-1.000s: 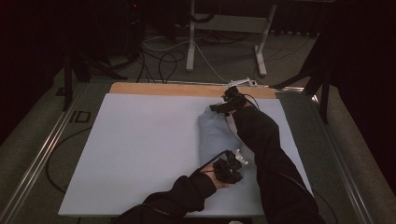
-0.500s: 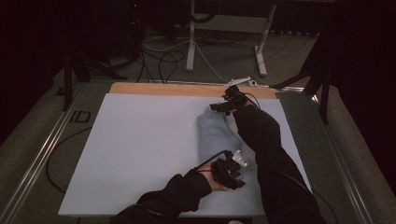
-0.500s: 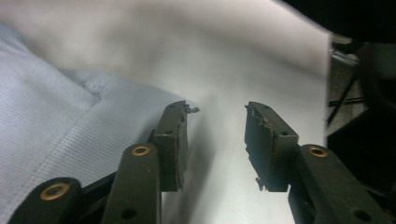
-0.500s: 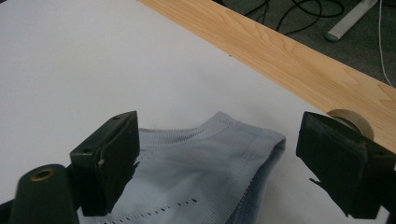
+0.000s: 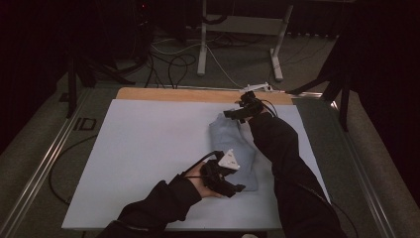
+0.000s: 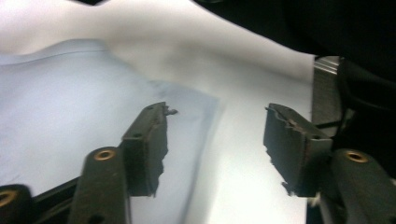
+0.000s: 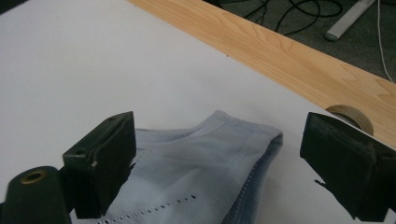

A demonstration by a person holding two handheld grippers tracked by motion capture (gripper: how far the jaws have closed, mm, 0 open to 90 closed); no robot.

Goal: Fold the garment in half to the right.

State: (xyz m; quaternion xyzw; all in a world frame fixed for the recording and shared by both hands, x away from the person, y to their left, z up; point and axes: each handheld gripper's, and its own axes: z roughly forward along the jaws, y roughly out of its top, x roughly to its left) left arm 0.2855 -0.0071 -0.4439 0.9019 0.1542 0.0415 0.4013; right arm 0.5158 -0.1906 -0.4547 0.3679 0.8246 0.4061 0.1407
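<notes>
Folded cloth (image 5: 233, 148), a pale blue knit garment, lies as a long narrow bundle on the right half of the white sheet (image 5: 148, 148) that covers the table, one end toward the wooden strip (image 5: 173, 94) at the far edge and the other near the person's side. It sits flat and squared, which suggests the folding is close to finished and the ends are being released or tidied.

Left gripper (image 5: 233, 183) hangs just over the near end of the cloth. Its jaws have just been opening, and in the left gripper view they stand well apart with nothing between them, only the cloth's corner (image 6: 201, 100) lying under the gap; this reads as a let-go after laying that end down.

Right gripper (image 5: 236, 113) rests at the far end, jaws spread wide. In the right gripper view the ribbed hem (image 7: 247, 140) lies between the pads without touching either, so it holds nothing, probably poised to steady or pinch the hem.

A round hole (image 7: 350, 116) shows in the wood beyond.
</notes>
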